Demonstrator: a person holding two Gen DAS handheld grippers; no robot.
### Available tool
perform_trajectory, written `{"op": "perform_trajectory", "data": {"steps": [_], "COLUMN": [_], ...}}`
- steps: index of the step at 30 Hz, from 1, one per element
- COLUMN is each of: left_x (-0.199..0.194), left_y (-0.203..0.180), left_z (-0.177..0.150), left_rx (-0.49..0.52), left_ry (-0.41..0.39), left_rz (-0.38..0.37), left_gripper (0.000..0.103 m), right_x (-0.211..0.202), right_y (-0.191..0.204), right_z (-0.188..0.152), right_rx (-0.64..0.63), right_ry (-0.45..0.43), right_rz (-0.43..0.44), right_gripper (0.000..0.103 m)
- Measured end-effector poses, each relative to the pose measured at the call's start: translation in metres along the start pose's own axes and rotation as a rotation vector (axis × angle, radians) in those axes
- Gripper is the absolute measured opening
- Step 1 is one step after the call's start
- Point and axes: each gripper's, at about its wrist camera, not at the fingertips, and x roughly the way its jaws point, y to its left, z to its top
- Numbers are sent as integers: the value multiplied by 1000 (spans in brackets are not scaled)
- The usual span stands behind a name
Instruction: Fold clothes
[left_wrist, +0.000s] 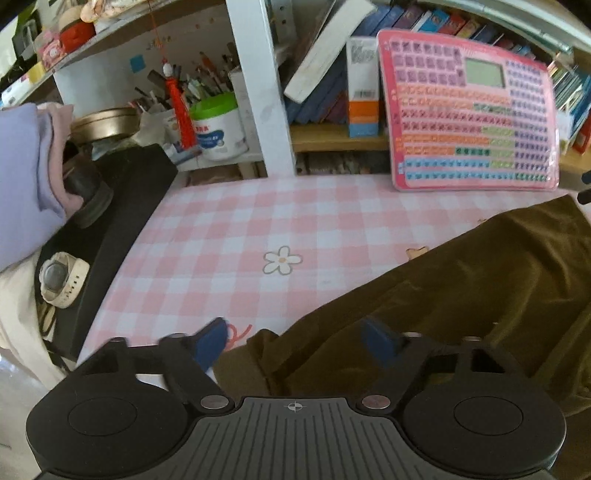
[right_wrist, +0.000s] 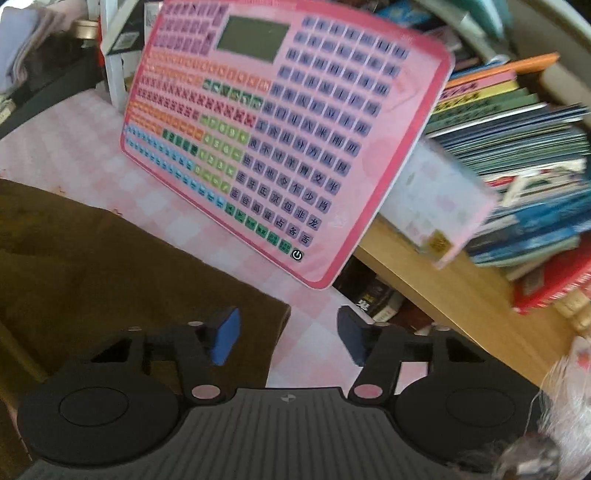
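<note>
Lying across the lower right of the left wrist view, the dark olive-brown velvety garment (left_wrist: 461, 280) spreads flat on the pink-and-white checked tablecloth (left_wrist: 229, 236); its left edge runs diagonally from lower centre to upper right. In the right wrist view the same garment (right_wrist: 110, 266) fills the lower left, its corner ending at centre frame.

Left gripper (left_wrist: 295, 343): blue pads wide apart, holding nothing, poised over the garment's near left corner. Right gripper (right_wrist: 288, 336): jaws wide apart, empty, straddling the garment's corner edge.

Open cloth lies centre and left in the left view. Bounds: black tray (left_wrist: 122, 221) at left, pink learning keyboard board (left_wrist: 469, 114) leaning on the bookshelf (left_wrist: 332, 140) behind.
</note>
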Motion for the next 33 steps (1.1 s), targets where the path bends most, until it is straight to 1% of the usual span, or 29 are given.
{"op": "perform_trajectory", "data": {"steps": [1,2,6,9,12,13,18,21,23,24,33], "left_x": [4,8,24,36,47,51,63,66,65,66,63], "left_y": [0,-1,-2,-2,-2,-2,5,7,8,9,13], "left_z": [1,2,6,9,12,13,18,19,18,18,17], "left_rx": [7,14,47,76,104,111,75,57,53,50,44], "left_ry": [7,14,50,81,113,121,122,114,112,112,119], "left_rz": [3,6,2,-11,-24,-30,-76,-96,-104,-108,-152], "left_gripper": [62,61,61,61,62,62,62,62,62,62,62], "right_x": [7,12,32,37,38,38,37,37,37,37,37], "right_y": [-2,-4,-12,-16,-22,-23,-23,-21,-20,-20,-17], "right_z": [1,1,-2,-4,-6,-7,-6,-6,-6,-6,-6], "right_rx": [3,8,27,42,57,65,84,88,92,94,100], "right_ry": [5,11,39,39,39,40,44,48,52,55,64], "right_rz": [7,13,47,82,118,130,148,153,159,160,145], "right_gripper": [55,53,51,50,45,42,39,32,26,25,24]}}
